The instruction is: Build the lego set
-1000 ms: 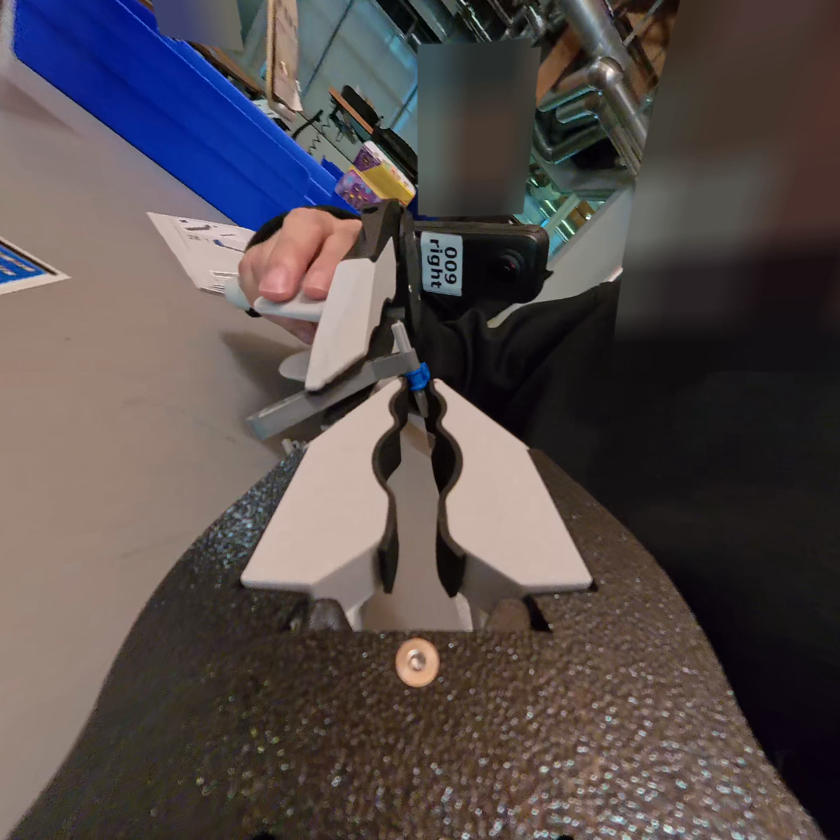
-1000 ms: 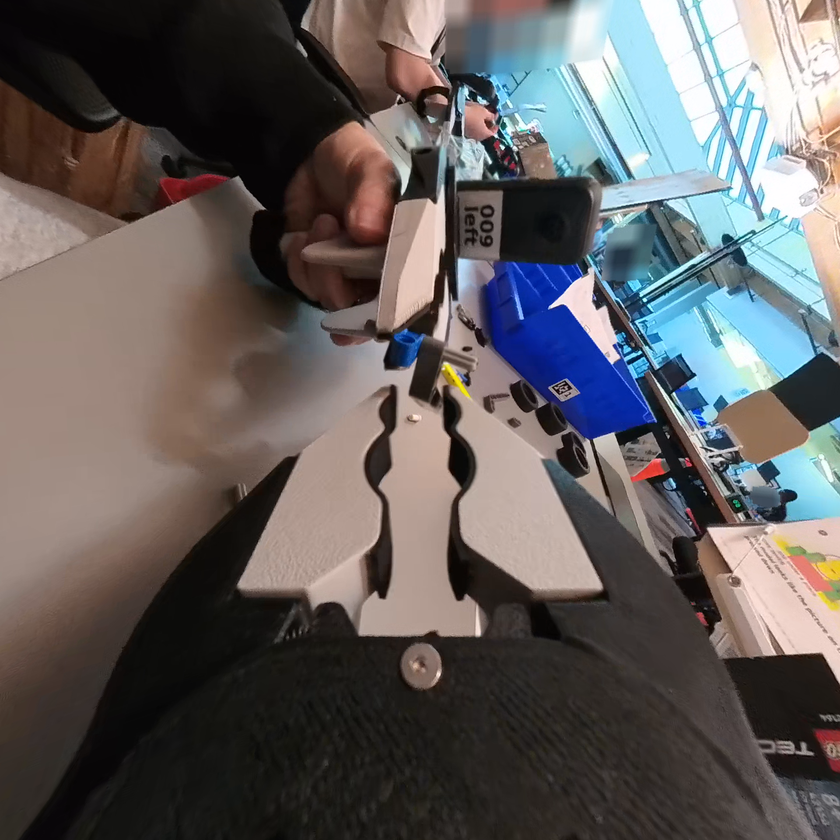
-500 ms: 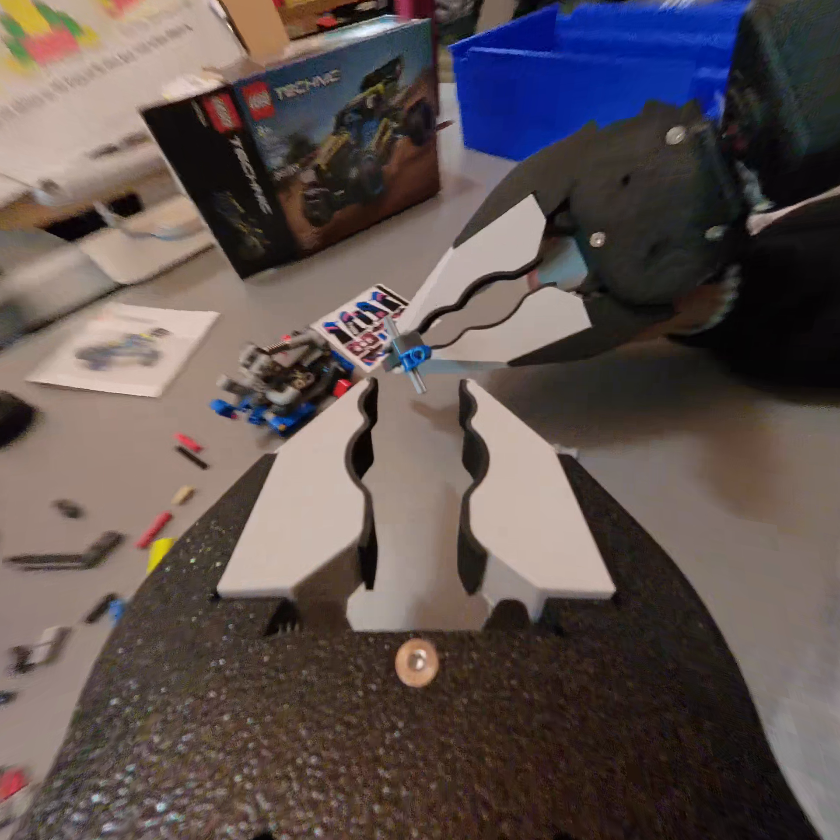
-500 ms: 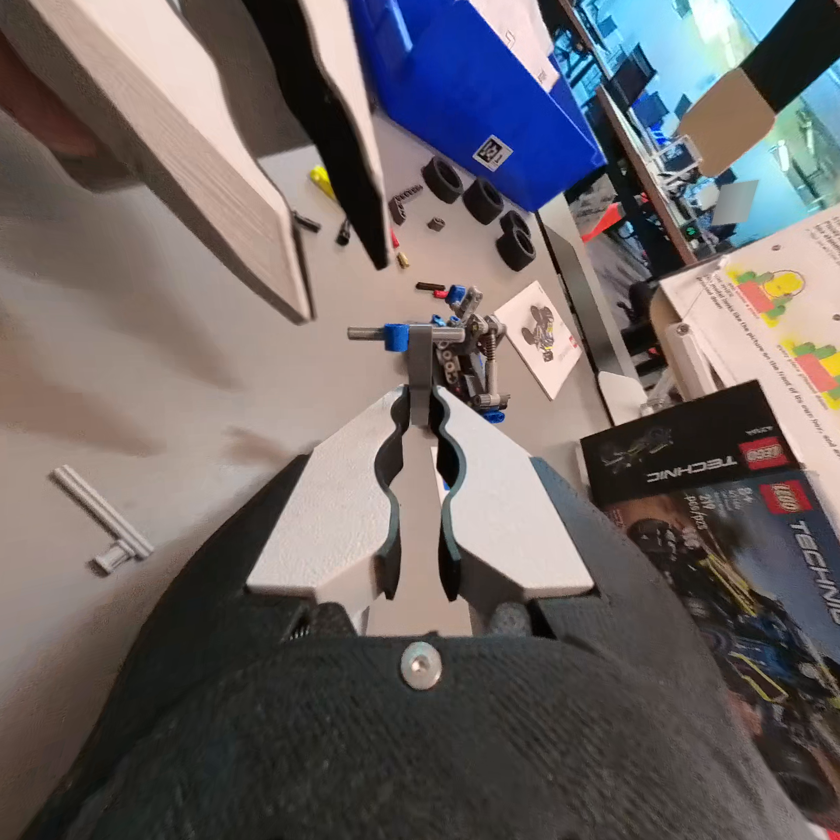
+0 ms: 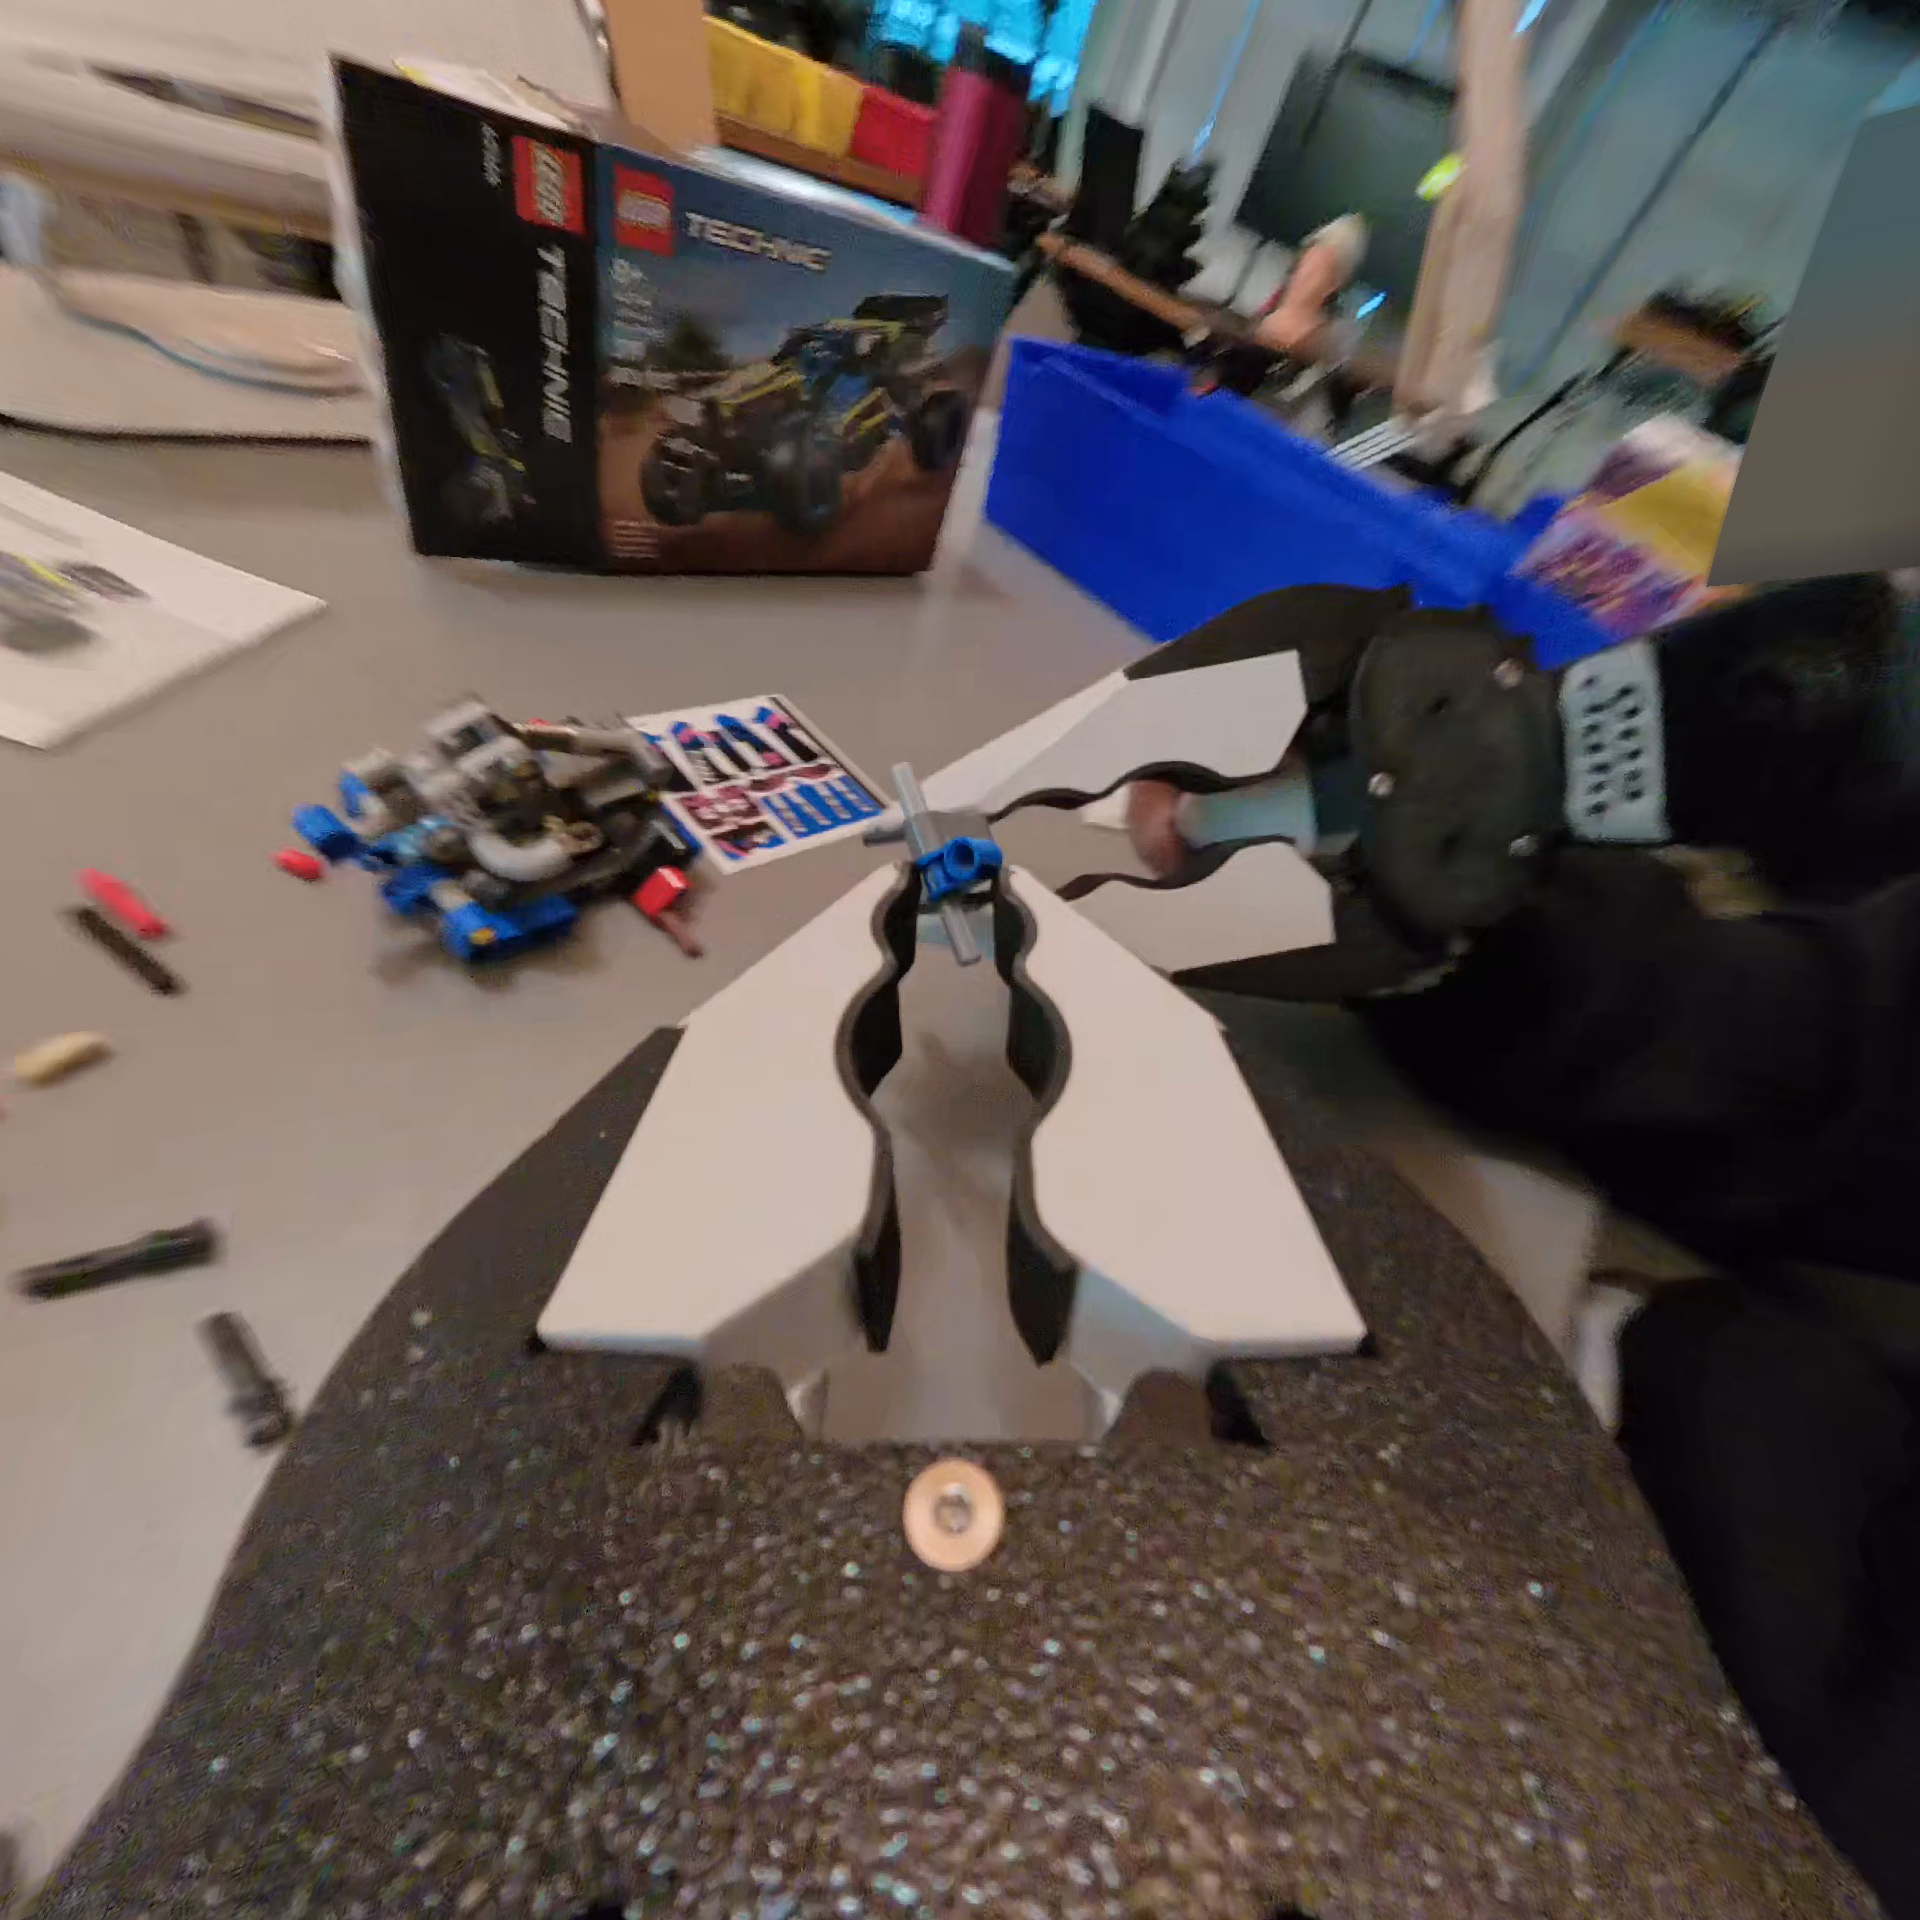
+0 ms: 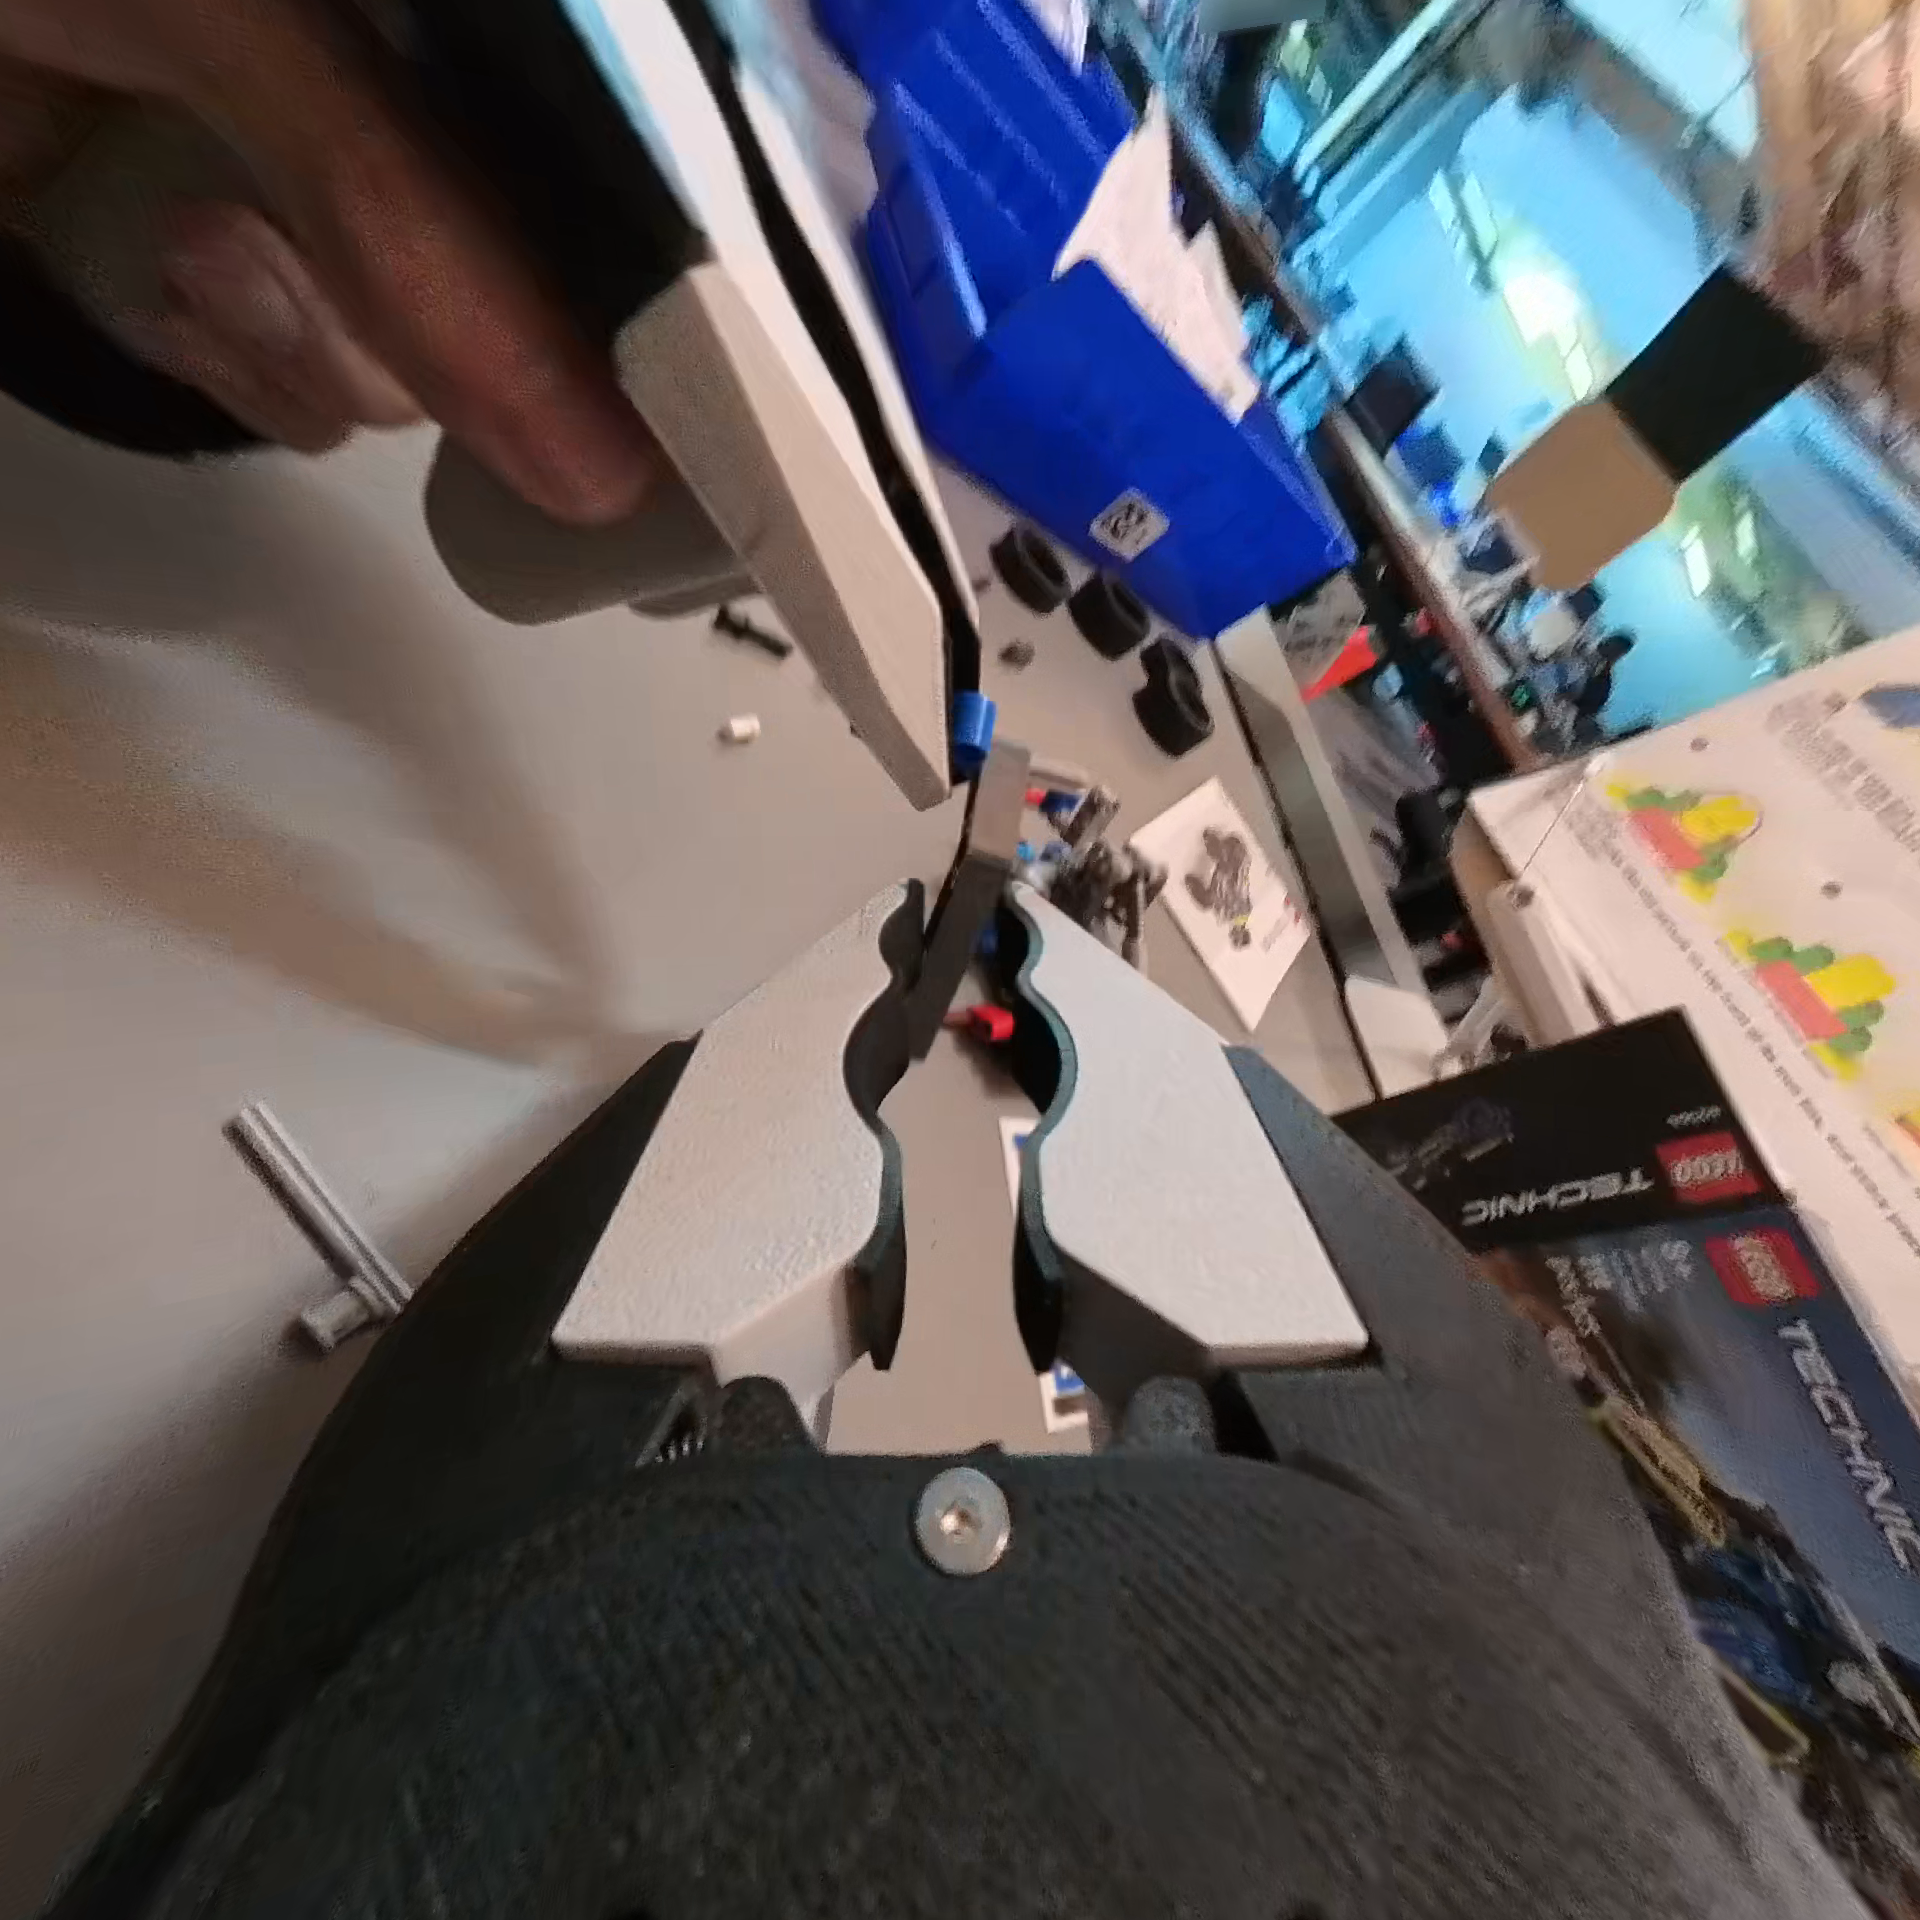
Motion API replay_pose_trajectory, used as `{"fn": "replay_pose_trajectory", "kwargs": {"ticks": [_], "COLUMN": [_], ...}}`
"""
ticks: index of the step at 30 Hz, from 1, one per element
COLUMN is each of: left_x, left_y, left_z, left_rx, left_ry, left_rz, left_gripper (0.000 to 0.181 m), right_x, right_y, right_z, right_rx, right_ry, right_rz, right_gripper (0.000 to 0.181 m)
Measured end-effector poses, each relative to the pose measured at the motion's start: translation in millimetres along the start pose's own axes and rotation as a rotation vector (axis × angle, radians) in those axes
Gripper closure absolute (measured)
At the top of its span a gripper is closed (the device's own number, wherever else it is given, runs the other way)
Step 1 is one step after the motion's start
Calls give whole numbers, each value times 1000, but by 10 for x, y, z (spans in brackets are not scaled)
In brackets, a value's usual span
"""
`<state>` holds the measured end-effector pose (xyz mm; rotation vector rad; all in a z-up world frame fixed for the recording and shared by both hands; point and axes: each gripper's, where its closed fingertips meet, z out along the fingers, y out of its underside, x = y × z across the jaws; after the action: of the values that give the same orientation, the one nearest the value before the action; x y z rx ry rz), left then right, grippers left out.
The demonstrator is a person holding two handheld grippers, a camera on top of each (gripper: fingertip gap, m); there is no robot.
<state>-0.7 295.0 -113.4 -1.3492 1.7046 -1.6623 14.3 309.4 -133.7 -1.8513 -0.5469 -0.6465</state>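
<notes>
The left gripper (image 5: 948, 883) pinches a blue connector (image 5: 958, 860) on a grey axle (image 5: 928, 847) above the table (image 5: 312, 1091); the right gripper (image 6: 966, 914) clamps a grey beam (image 6: 992, 821) meeting it. Only the left view shows the half-built car (image 5: 499, 831) — the right, a loose axle (image 6: 312, 1205).

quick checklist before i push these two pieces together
1. Left hand-held gripper grips the blue connector: ok, the fingertips close on it.
2. Grey axle sits through the blue connector: ok, it sticks out on both sides.
3. Right hand-held gripper grips the grey beam: cannot tell. The beam stands between the fingers, but a gap shows on one side.
4. Axle lined up with a hole in the beam: cannot tell, the joint is hidden and blurred.
5. Partly built car out of the way: ok, it lies on the table apart from both grippers.
</notes>
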Motion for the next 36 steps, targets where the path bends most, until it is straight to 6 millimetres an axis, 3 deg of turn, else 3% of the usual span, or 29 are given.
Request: {"fn": "replay_pose_trajectory", "kwargs": {"ticks": [3,7,10,17,25,31,36], "left_x": [81,40,-107,-160,-236,-312,-323], "left_y": [62,58,141,170,357,560,562], "left_z": [12,14,49,104,93,37,67], "left_rx": [-10,9,-49,-133,-179,-378,-408], "left_ry": [120,127,-42,-239,-94,-120,-167], "left_rz": [-108,-124,37,310,20,208,312], "left_gripper": [170,170,169,175,175,166,172], "right_x": [-4,-9,38,-9,-137,-194,-264], "right_y": [-183,-128,-48,81,175,215,249], "right_z": [-35,-4,13,65,110,145,174], "right_rx": [105,39,-25,-139,-144,-218,-230], "right_ry": [23,14,49,39,-13,18,-12], "right_rz": [-37,-37,-38,-18,-137,-409,-402], "right_gripper": [159,172,176,176,176,176,176]}}
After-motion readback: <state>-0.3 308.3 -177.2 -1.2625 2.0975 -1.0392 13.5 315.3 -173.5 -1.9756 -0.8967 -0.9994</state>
